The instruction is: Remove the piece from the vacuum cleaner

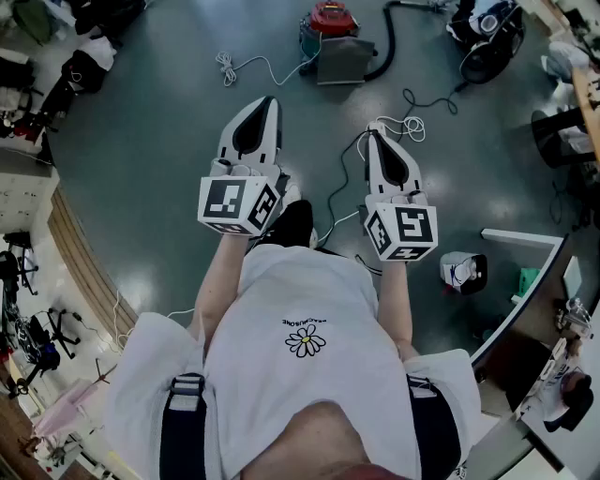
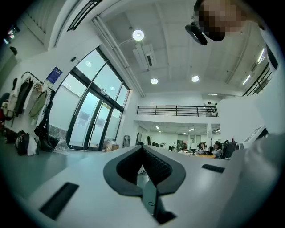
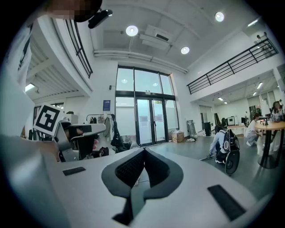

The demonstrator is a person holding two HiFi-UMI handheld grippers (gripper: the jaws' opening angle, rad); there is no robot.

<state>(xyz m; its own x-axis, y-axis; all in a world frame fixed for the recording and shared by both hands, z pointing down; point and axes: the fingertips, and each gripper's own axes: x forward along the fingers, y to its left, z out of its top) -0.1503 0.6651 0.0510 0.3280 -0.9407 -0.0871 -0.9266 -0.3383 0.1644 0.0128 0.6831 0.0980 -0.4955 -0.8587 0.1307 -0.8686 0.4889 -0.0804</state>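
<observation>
The vacuum cleaner, with a red lid, a grey body and a black hose, stands on the floor far ahead of me at the top of the head view. I cannot make out which piece of it the task means. My left gripper and right gripper are held side by side at waist height, well short of the vacuum, both pointing about level. Each is shut with nothing between its jaws. In the left gripper view the left gripper faces glass doors. The right gripper faces them too, and the vacuum shows in neither view.
A white cord and a black cable lie on the grey floor near the vacuum. A white bin and a desk edge are at my right. Chairs stand at the top right. A person sits on the floor.
</observation>
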